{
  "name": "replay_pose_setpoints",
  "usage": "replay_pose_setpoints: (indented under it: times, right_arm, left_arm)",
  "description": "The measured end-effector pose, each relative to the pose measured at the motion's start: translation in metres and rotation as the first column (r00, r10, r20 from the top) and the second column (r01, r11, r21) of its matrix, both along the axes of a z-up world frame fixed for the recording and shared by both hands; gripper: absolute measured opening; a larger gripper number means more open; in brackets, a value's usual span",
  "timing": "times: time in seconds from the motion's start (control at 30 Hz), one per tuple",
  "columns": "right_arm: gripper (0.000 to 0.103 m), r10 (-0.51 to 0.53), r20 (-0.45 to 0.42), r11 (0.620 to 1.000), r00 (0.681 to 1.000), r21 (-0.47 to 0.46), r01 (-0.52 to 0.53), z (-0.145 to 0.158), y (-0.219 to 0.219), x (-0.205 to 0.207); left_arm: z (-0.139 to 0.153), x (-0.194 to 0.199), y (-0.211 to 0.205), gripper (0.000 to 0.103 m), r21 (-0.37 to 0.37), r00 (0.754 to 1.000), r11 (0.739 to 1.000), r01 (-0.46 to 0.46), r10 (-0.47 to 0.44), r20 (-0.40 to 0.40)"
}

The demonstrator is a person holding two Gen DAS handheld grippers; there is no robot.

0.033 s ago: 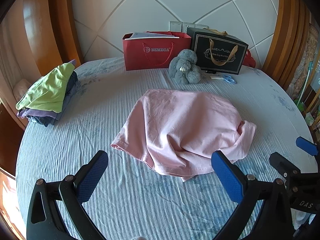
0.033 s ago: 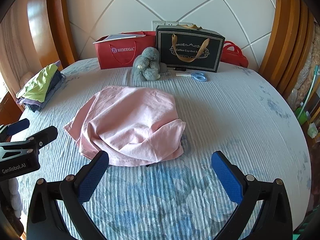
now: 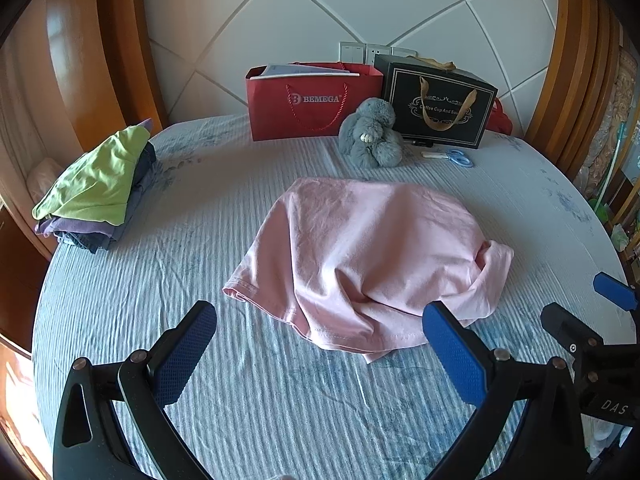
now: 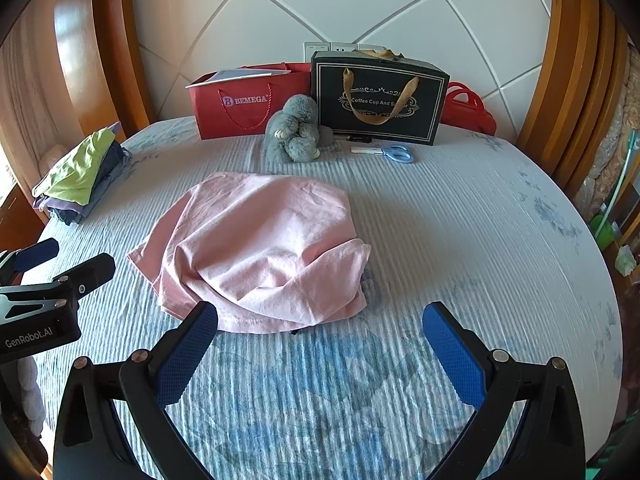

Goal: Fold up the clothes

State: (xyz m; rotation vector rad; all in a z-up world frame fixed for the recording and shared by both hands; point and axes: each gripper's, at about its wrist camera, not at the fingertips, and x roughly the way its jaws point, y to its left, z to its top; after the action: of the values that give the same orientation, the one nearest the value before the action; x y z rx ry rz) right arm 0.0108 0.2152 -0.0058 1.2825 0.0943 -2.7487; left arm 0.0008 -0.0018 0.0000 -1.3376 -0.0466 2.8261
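Observation:
A crumpled pink T-shirt (image 3: 368,256) lies in a heap in the middle of the bed; it also shows in the right wrist view (image 4: 256,248). My left gripper (image 3: 320,344) is open and empty, hovering just in front of the shirt's near hem. My right gripper (image 4: 320,344) is open and empty, in front of the shirt's right side. The right gripper shows at the right edge of the left wrist view (image 3: 588,320). The left gripper shows at the left edge of the right wrist view (image 4: 60,264).
A stack of folded clothes with a green top (image 3: 96,188) sits at the bed's left edge. At the headboard stand a red bag (image 3: 312,100), a black gift bag (image 3: 436,106), a grey plush toy (image 3: 370,134) and blue scissors (image 3: 452,157). The bedspread (image 3: 280,400) is striped blue.

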Motion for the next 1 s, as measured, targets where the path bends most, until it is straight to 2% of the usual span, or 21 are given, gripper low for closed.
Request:
replay_pose_setpoints:
  times: [0.4, 0.73, 1.0]
  right_arm:
    - [0.103, -0.001, 0.005, 1.000, 1.000, -0.003, 0.001, 0.002, 0.002, 0.000]
    - [0.103, -0.005, 0.004, 1.000, 1.000, -0.001, 0.005, 0.001, 0.004, -0.001]
    - [0.103, -0.005, 0.007, 1.000, 1.000, -0.004, 0.005, -0.001, 0.006, -0.002]
  left_arm:
    - [-0.006, -0.001, 0.000, 0.103, -0.023, 1.000, 1.000, -0.012, 0.012, 0.024]
    - [-0.009, -0.003, -0.009, 0.103, 0.021, 0.997, 0.998, -0.059, 0.058, 0.047]
    - [-0.011, -0.003, -0.009, 0.103, 0.028, 0.997, 0.998, -0.051, 0.049, 0.054]
